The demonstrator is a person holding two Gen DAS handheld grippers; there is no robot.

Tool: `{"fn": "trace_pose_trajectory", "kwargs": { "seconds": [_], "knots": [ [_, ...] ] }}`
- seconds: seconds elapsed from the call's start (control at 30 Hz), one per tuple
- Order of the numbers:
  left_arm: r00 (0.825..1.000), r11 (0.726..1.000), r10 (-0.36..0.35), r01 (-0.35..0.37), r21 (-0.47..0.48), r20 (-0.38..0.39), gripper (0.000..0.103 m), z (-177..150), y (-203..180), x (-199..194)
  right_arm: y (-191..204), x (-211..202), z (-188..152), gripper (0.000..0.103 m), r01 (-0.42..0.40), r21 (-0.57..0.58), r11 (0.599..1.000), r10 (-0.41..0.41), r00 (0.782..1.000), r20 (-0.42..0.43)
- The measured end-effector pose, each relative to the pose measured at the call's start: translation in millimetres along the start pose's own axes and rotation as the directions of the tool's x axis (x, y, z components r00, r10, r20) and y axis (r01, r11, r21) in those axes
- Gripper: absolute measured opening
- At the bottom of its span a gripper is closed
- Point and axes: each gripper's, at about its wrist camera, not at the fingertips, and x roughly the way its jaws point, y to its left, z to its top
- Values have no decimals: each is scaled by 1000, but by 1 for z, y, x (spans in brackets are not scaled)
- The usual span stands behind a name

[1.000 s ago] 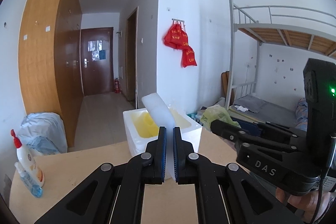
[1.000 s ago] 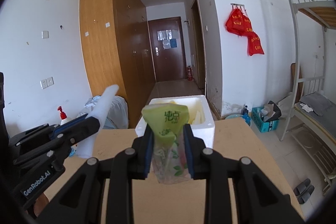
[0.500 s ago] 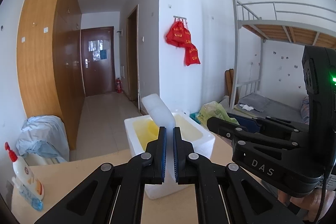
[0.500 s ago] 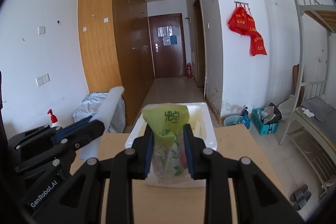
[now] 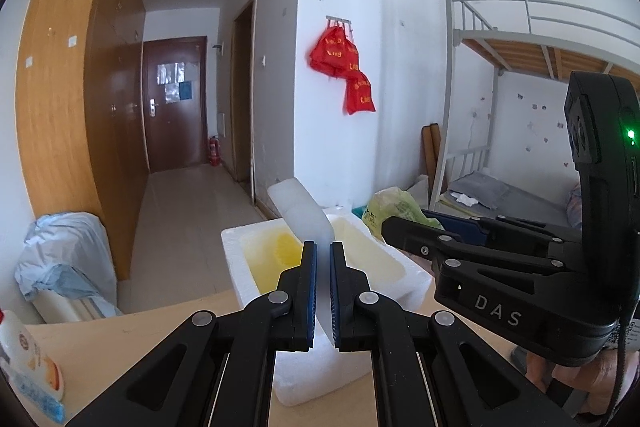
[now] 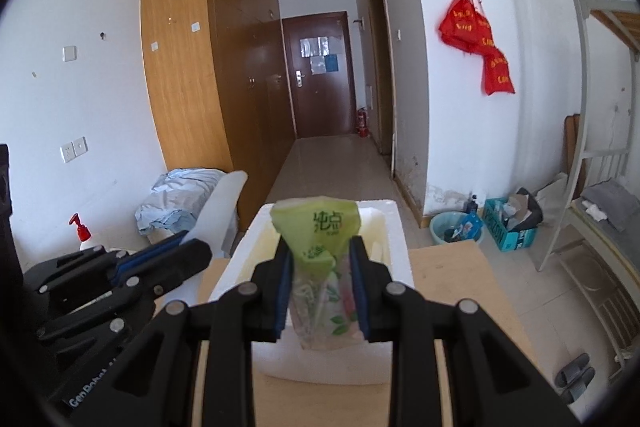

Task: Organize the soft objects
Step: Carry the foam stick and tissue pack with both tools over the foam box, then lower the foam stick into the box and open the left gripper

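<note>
Left wrist view: the left gripper has its jaws closed narrowly on a white foam piece, which tilts up toward 11 o'clock. Over the last second the white foam box, with its yellowish inside, has grown larger and come nearer, now sitting right under the jaws at the table edge. The right gripper reaches in from 3 o'clock.

Right wrist view: the right gripper has its jaws clamped on a green tissue pack, held upright at 12 o'clock over the foam box. The box was farther off a second ago. Both soft items now look poised above the box, so dropping them in seems the likely next step.
</note>
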Motion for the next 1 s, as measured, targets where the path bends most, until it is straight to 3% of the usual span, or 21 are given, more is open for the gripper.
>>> {"fn": "trace_pose_trajectory", "kwargs": {
  "seconds": [0.43,0.83,0.9,0.93,1.0],
  "knots": [
    [1000,999,-12,13,32,-28,6,1,1,38,-17,29,-3,31,-6,41,999,7,1000,-27],
    [996,999,-13,16,37,-85,9,-6,10,61,-10,26,1,31,14,43,999,-13,1000,-22],
    [997,999,-2,5,39,-82,14,-6,11,61,-9,26,1,31,22,39,999,-21,999,-24],
    [997,999,0,3,43,-80,25,-6,11,60,-9,27,2,31,21,40,999,-20,999,-25],
    [998,998,20,-17,55,-65,25,-5,11,58,-9,27,2,31,21,41,999,-20,999,-25]
  ]
}}
